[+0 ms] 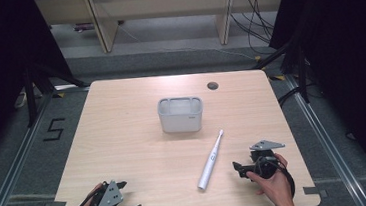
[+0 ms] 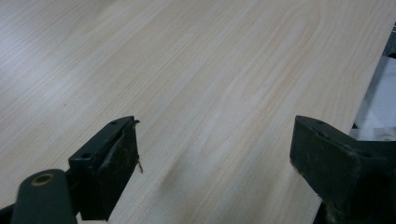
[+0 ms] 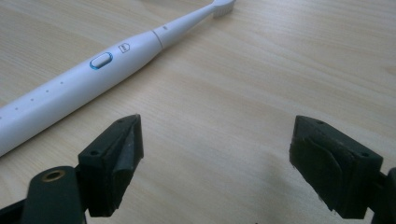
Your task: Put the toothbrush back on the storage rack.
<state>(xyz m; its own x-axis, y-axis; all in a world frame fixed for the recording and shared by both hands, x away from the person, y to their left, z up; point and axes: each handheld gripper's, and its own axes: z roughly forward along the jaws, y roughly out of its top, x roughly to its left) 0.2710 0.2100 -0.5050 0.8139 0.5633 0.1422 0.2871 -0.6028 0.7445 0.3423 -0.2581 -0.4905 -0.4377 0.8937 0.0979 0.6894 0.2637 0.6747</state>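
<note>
A white electric toothbrush (image 1: 211,159) lies flat on the wooden table (image 1: 124,143), its brush head pointing away towards a grey rectangular bin (image 1: 180,114) at the table's middle. My right gripper (image 1: 238,167) rests near the front right edge, a short way right of the toothbrush handle, jaws wide apart and empty. In the right gripper view the toothbrush (image 3: 93,84) lies ahead and to the left of that gripper (image 3: 215,154). My left gripper (image 1: 129,195) sits at the front left corner, open. In its own view the left gripper (image 2: 215,149) has bare wood between its jaws.
A round cable hole (image 1: 212,86) sits at the table's far right. Beyond the far edge stand wooden furniture legs and loose cables on the floor. Dark curtains hang at both sides.
</note>
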